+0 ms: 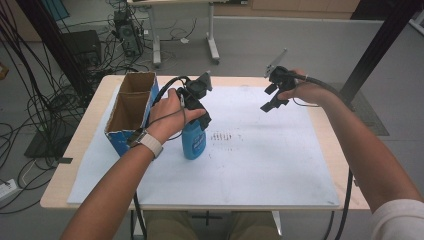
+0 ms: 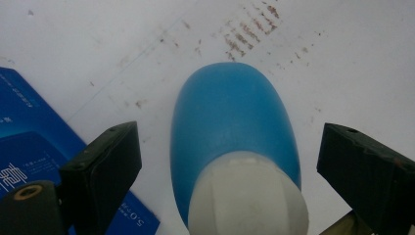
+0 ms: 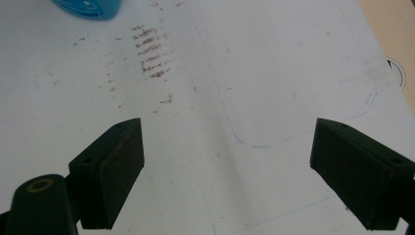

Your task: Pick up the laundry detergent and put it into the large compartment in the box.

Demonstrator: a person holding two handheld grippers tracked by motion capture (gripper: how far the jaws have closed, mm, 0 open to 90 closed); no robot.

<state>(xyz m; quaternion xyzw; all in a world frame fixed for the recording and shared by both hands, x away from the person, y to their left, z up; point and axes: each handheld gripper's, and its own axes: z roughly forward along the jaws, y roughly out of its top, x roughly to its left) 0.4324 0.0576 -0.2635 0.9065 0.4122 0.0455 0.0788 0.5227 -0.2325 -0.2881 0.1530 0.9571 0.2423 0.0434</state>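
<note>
So the table (image 1: 75, 165) has a big white sheet (image 1: 260, 160) spread over most of it, with some rusty brown smudges (image 1: 223, 136) near the middle. On the left side of it I've got an open cardboard box (image 1: 131, 107), blue on the outside and split into two compartments. Just to the right of that box stands a blue bottle (image 1: 194, 141) with a white cap (image 2: 247, 196), upright on the sheet. My left gripper (image 1: 198, 107) is right over the top of it: in the left gripper view the jaws are spread wide on either side of the bottle, with a clear gap on both sides, so nothing's gripped. My right gripper (image 1: 272, 102) is well off to the right above bare sheet, jaws wide apart, holding nothing.
</note>
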